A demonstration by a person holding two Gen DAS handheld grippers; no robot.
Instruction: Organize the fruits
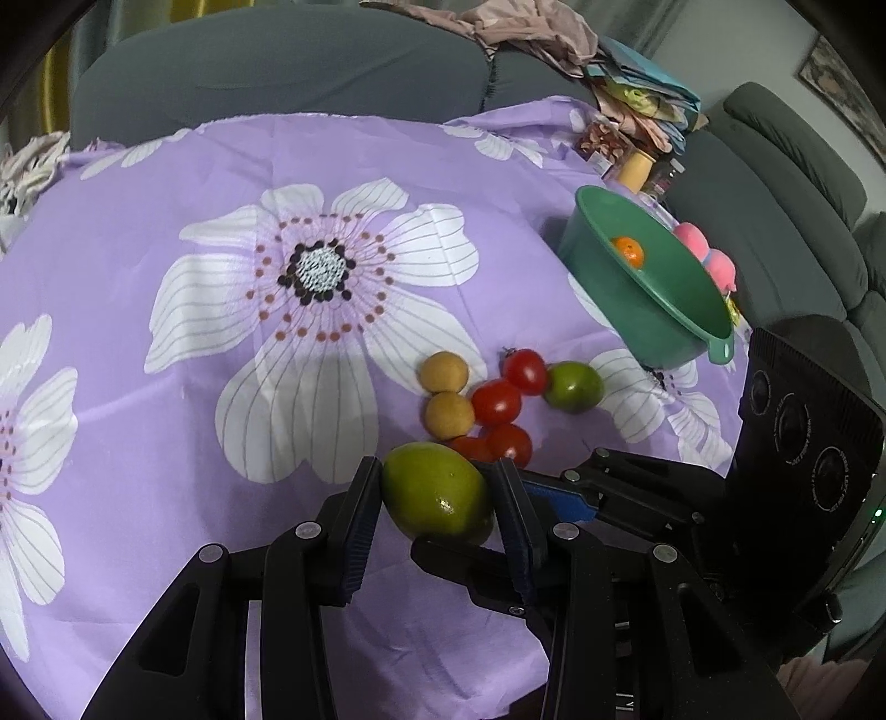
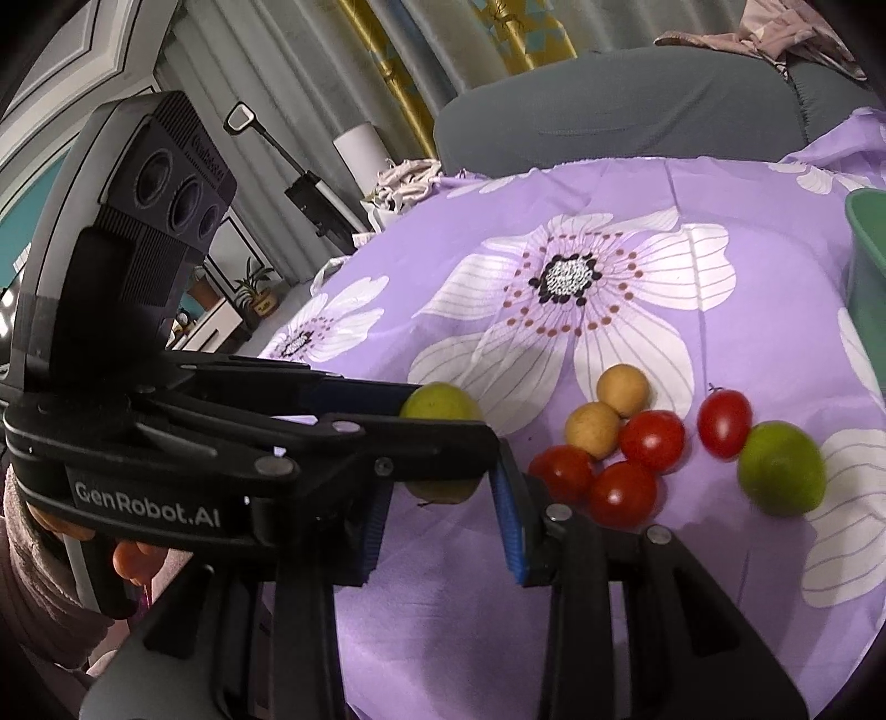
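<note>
My left gripper (image 1: 437, 471) is shut on a green lime (image 1: 434, 493), held just above the purple flowered cloth (image 1: 221, 183). In the right wrist view the left gripper (image 2: 448, 421) reaches in from the left with that lime (image 2: 440, 401). My right gripper (image 2: 443, 498) sits right beside it. Its blue pads (image 2: 509, 515) stand a narrow gap apart and press on nothing. A second lime (image 1: 573, 386), several red tomatoes (image 1: 496, 401) and two tan round fruits (image 1: 443, 374) lie in a cluster ahead. A small orange (image 1: 628, 252) lies in the green bowl (image 1: 642, 327).
The green bowl stands at the cloth's right edge, its rim (image 2: 866, 205) just showing in the right wrist view. Pink round things (image 1: 714, 260) sit behind it, with a grey sofa (image 1: 277, 66) and piled clothes (image 1: 531, 33) beyond. The cloth falls away at the left edge.
</note>
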